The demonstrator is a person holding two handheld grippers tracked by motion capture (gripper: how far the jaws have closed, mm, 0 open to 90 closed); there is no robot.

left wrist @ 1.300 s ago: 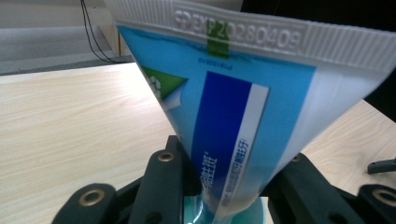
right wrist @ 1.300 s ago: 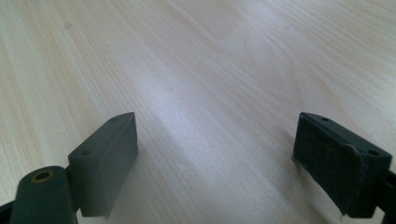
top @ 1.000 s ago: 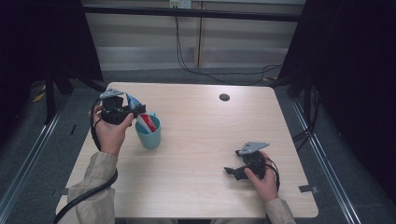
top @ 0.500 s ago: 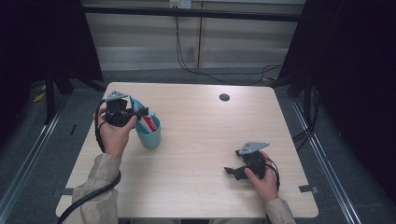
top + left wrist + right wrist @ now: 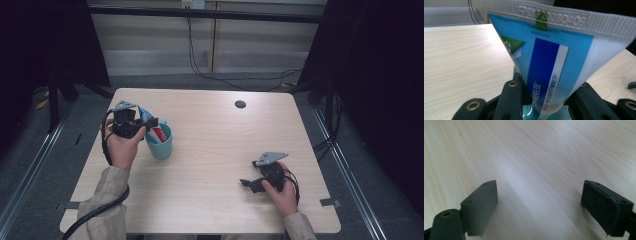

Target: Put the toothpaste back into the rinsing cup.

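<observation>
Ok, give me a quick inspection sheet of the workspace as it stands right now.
Surface: light wooden table, with a dark round spot near its far edge.
Job's things: blue toothpaste tube at the teal cup; a red item stands in the cup.
Clutter: nothing seen.
Grippers: left gripper shut on the tube; right gripper open over bare wood.
Cables: black cable trails along the left sleeve; more hang behind the table.
Surroundings: grey floor, dark curtains at both sides.
</observation>
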